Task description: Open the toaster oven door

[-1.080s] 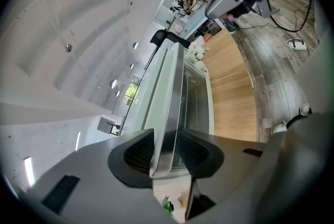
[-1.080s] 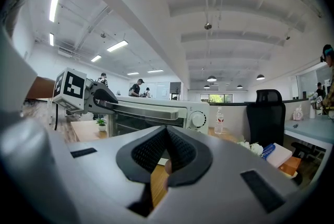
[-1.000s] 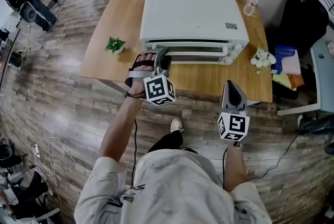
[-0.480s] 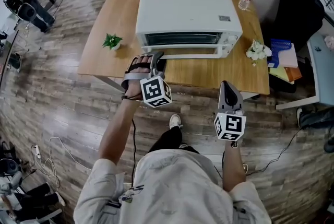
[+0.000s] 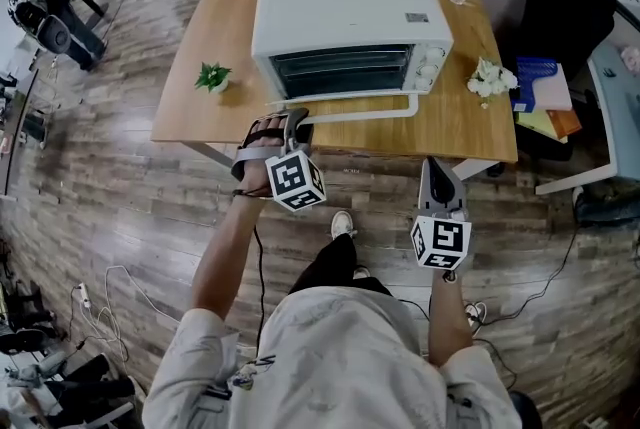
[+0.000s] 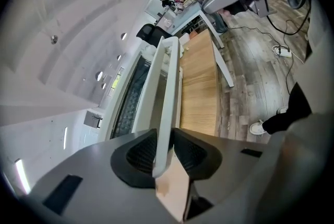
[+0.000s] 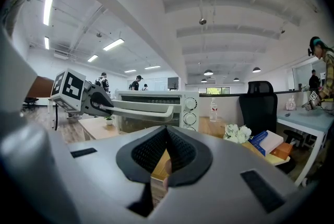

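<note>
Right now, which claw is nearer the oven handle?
Left. The left claw, just closing, clamps the handle at its left end; the right claw hangs apart, by the table's edge.

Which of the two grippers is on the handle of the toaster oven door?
The left gripper: its jaws have just been closing on the white door handle. The right gripper hangs before the table, shut, empty.

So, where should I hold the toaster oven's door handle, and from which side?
Take the door handle on its straight white bar, coming from the table's front edge, one of the fingers above and one below. The bar runs level and stands off the door, so there is room behind it. The left gripper holds its left end so.
</note>
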Tool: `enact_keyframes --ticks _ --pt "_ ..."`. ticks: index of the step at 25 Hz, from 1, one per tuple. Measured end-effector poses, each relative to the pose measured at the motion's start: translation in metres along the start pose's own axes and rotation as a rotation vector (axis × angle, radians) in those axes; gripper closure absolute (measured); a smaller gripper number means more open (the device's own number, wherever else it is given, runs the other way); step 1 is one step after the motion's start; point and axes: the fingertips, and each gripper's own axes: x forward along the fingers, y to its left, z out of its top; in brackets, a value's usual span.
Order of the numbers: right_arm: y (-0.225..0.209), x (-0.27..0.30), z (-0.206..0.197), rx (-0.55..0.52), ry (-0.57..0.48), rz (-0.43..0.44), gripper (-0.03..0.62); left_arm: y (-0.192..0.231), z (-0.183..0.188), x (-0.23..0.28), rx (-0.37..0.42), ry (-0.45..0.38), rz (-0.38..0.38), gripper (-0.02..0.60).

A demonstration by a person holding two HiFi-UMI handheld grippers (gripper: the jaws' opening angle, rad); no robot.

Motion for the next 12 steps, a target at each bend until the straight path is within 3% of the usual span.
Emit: enact_keyframes --ticks 12 --pt "-0.017 -0.029 -0.025 0.047 0.026 -0.043 0.572 -0.043 -0.007 -0.004 -0.007 0.052 -0.085 0.486"
